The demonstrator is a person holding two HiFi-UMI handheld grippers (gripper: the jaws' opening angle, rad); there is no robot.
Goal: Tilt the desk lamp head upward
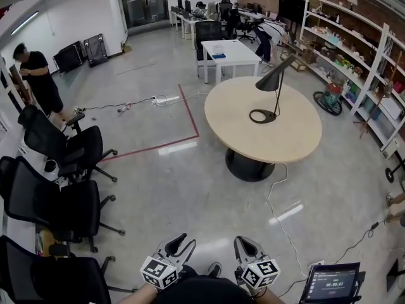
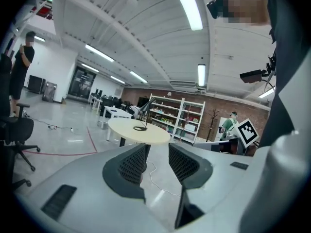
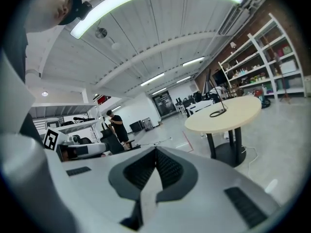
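Note:
A black desk lamp [image 1: 273,84] with a cone head pointing down-left stands on a round beige table [image 1: 297,138], far ahead of me. Both grippers are low at the front edge of the head view, well short of the table. My left gripper [image 1: 183,240] has its jaws a little apart with nothing between them; past it, in the left gripper view [image 2: 157,152], the lamp [image 2: 145,113] and table [image 2: 146,134] look small. My right gripper [image 1: 243,240] is shut and empty, its pads touching in the right gripper view [image 3: 155,152], with the lamp's ring base [image 3: 217,113] and table [image 3: 238,114] beyond.
Several black office chairs [image 1: 63,151] line the left side. A person in black [image 1: 38,75] stands at the far left. A tablet [image 1: 332,282] sits at lower right. A cable [image 1: 278,208] runs across the floor from the table. Shelves [image 1: 361,62] stand behind it.

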